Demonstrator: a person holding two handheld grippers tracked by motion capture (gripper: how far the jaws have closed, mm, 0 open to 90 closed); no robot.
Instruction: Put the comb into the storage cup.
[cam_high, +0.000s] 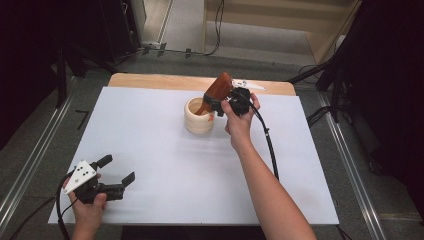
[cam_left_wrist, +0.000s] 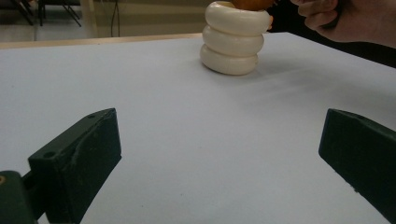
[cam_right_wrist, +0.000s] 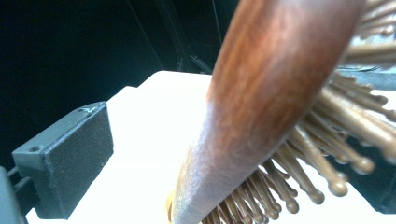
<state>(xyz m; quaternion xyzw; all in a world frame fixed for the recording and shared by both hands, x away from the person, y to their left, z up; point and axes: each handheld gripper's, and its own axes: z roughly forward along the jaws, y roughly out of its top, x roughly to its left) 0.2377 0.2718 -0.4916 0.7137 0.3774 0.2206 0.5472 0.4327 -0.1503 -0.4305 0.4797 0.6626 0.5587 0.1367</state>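
**At the far side of the table: hairbrush standing in the cup, both tongs open**

Your right gripper (cam_high: 218, 103) sits at the wooden hairbrush (cam_high: 216, 91), which leans handle-down in the cream ribbed cup (cam_high: 198, 119), its bristled head sticking up and out. The right gripper view has the jaws spread with the brush head between them, one pad clearly off the wood, so nothing is clamped. Your left gripper (cam_high: 119, 171) rests open and empty near the table's (cam_high: 165, 165) front edge.

Expect the brush to be light and rigid, with a polished back that may slip. The pins will give under pressure, so if you take hold again, grip across the narrow edges of the head or neck. The cup looks light and tippy; lift straight up.
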